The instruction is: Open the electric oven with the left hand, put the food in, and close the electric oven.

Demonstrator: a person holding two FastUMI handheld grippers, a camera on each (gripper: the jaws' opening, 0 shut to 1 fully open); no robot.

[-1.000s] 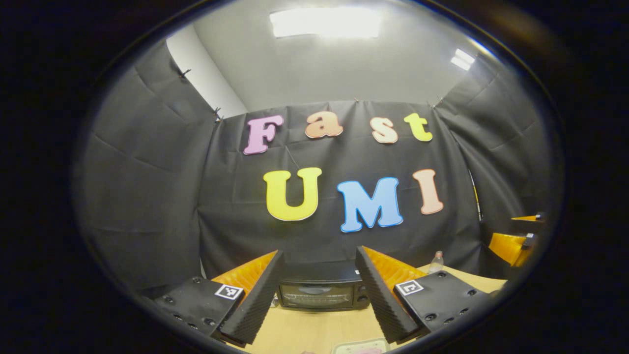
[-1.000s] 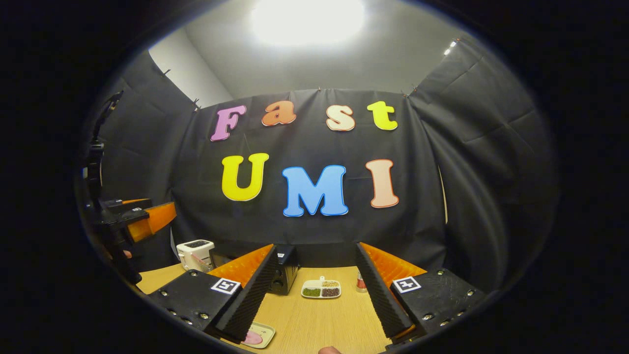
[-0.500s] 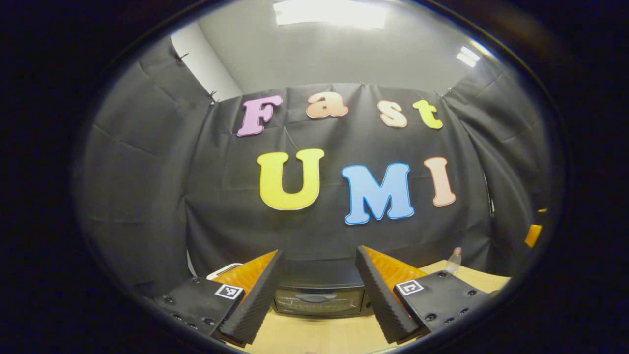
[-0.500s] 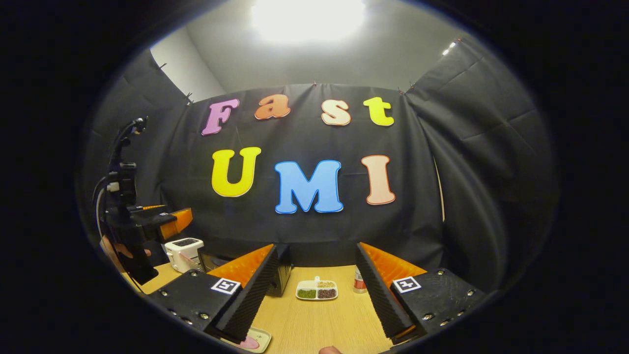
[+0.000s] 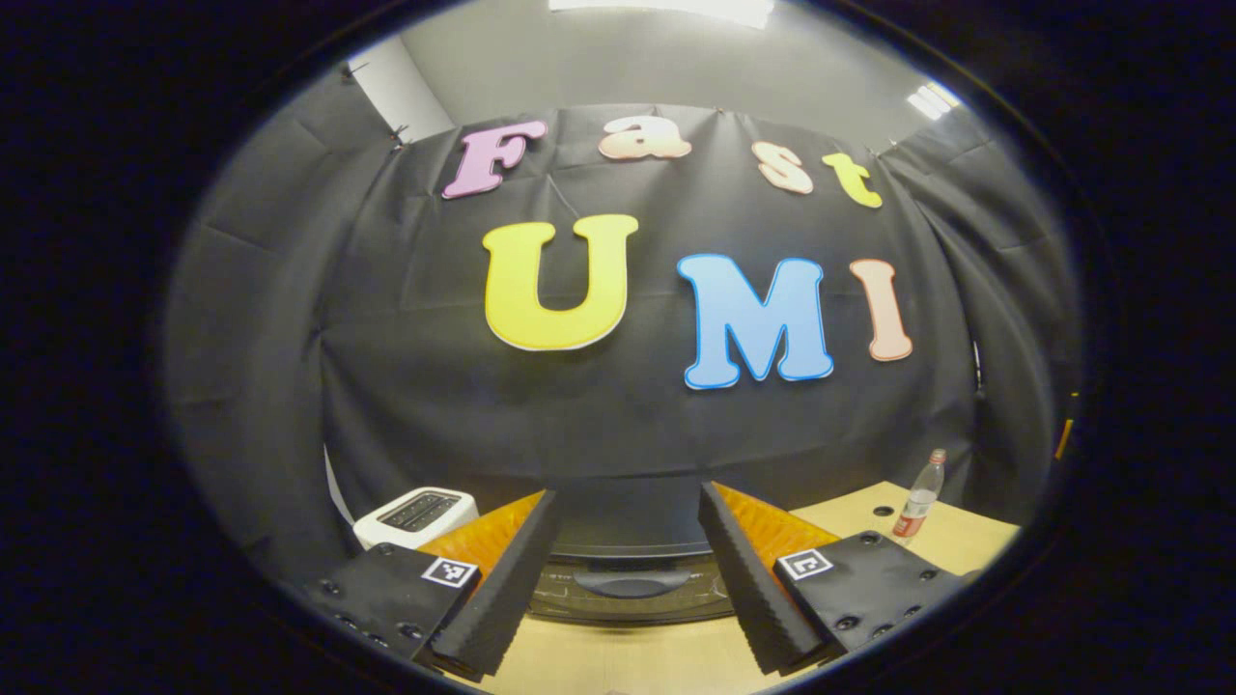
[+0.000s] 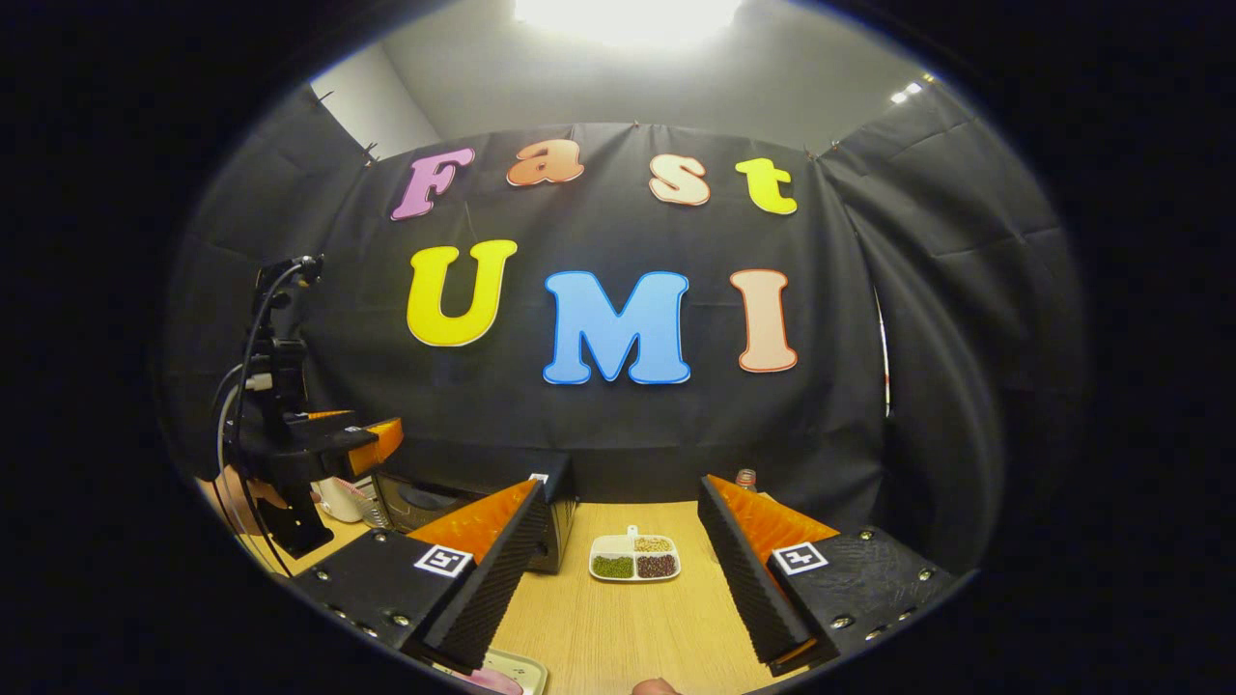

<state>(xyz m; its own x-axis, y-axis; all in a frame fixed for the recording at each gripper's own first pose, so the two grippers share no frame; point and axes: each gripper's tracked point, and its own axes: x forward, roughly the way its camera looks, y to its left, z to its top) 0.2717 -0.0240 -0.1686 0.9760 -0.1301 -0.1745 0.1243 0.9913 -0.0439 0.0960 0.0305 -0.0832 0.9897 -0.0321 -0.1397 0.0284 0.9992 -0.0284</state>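
Observation:
The black electric oven [image 5: 628, 584] stands straight ahead of my left gripper [image 5: 626, 494], door shut, its handle [image 5: 630, 582] showing between the open fingers with nothing held. In the right gripper view the oven [image 6: 420, 497] sits at the left, partly behind my own left finger, and the left gripper [image 6: 381, 440] hovers just in front of it, held by a hand [image 6: 237, 487]. My right gripper [image 6: 623, 483] is open and empty above the wooden table [image 6: 628, 627]. A small plate with pink food [image 6: 494, 674] lies at the bottom edge, half hidden.
A white toaster [image 5: 417, 514] stands left of the oven. A plastic bottle [image 5: 917, 497] stands on the table at the right. A divided white dish of beans [image 6: 634, 558] lies mid-table, with a bottle cap [image 6: 745, 476] peeking behind my right finger.
The left gripper has moved forward toward the oven, which now looms larger and lower between its fingers. The right gripper shifted a little; the food plate slid toward the view's bottom edge.

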